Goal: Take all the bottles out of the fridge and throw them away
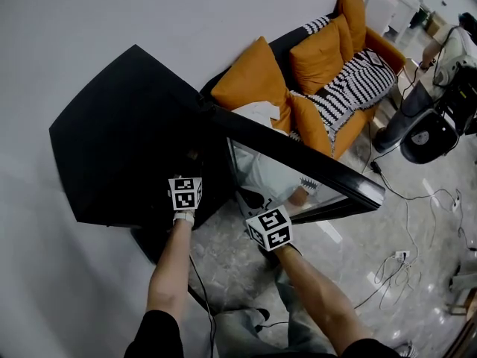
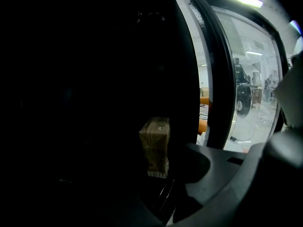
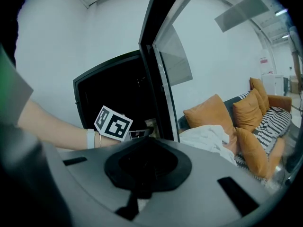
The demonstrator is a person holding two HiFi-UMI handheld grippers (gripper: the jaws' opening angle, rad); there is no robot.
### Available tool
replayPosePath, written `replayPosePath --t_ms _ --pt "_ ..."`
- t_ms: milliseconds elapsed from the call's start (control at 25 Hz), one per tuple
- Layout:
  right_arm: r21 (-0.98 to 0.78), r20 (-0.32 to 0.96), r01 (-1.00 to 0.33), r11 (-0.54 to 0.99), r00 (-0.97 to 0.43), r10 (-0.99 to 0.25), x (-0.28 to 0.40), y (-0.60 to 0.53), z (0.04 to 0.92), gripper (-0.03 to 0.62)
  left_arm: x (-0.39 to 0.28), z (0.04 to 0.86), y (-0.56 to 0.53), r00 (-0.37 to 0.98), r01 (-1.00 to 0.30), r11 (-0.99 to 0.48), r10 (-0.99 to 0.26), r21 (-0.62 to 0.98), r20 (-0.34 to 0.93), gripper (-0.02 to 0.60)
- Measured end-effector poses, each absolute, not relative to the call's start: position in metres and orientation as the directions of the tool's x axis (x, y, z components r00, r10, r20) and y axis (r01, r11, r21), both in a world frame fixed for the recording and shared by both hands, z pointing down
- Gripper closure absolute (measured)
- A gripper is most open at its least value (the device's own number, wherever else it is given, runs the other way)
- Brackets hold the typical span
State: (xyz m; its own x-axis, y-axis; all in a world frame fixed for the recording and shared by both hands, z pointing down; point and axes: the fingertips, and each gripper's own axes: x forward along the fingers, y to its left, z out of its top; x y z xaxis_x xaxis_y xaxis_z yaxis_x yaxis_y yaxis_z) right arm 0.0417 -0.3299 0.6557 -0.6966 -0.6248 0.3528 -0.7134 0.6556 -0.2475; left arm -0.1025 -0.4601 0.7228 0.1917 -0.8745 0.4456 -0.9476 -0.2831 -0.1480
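Observation:
The black fridge (image 1: 112, 148) stands open, and its glass door (image 1: 298, 166) is swung out to the right. My left gripper (image 2: 158, 186) reaches into the dark inside; its marker cube (image 1: 185, 192) shows at the fridge mouth. A brown drink carton (image 2: 155, 145) stands upright between its jaws. The right jaw is close beside the carton and the left jaw is lost in the dark, so contact is unclear. My right gripper (image 3: 139, 190) hangs shut and empty outside the fridge by the door's edge, its cube (image 1: 270, 228) in the head view. No bottle shows.
An orange sofa (image 1: 320, 58) with cushions, a striped blanket and a white cloth (image 3: 208, 136) stands behind the glass door. Cables (image 1: 402, 259) and a black fan base (image 1: 425, 136) lie on the floor to the right. My legs are below.

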Motion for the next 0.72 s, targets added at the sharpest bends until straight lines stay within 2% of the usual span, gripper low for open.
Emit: replayPosePath --t_ms 720 --pt "-0.237 0.371 -0.714 0.659 -0.693 -0.618 0.031 -0.334 0.658 0.586 -0.097 0.711 -0.441 0.215 -0.937 -0.309 -0.876 -0.161 0.432 0.402"
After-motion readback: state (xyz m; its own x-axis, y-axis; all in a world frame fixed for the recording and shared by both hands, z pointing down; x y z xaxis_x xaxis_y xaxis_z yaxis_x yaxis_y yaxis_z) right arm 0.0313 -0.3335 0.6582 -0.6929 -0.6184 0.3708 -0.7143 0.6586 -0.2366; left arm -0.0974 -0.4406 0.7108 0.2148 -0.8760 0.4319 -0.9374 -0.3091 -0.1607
